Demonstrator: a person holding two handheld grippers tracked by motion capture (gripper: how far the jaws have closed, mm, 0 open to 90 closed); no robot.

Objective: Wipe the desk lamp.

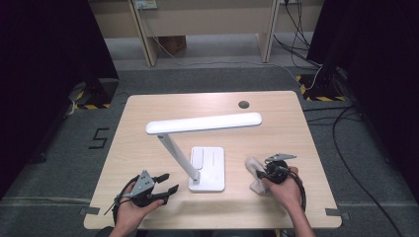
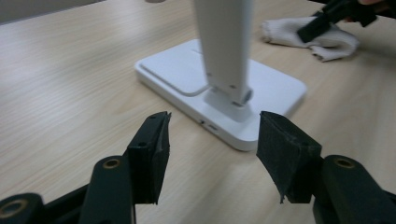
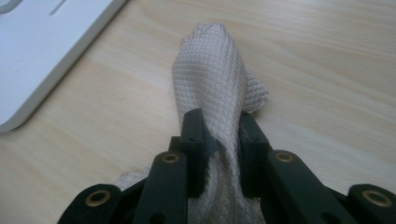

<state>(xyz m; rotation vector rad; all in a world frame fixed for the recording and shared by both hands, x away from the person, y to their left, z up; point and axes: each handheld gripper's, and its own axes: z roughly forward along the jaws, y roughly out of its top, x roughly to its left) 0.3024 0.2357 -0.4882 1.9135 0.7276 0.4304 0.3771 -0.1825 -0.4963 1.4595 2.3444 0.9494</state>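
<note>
A light wooden table (image 1: 148, 106) with a round cable hole (image 1: 243, 104) is set on grey carpet (image 1: 207, 79). A "5" (image 1: 99, 138) is marked on the floor at the left. Pale wooden furniture legs (image 1: 143, 34) and black cables (image 1: 341, 123) are seen beyond, flanked by dark curtains (image 1: 44, 59).

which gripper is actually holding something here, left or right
The right gripper: its jaws are shut on the white cloth beside the lamp base. The left gripper is open with nothing between its jaws, facing the lamp's stem.
</note>
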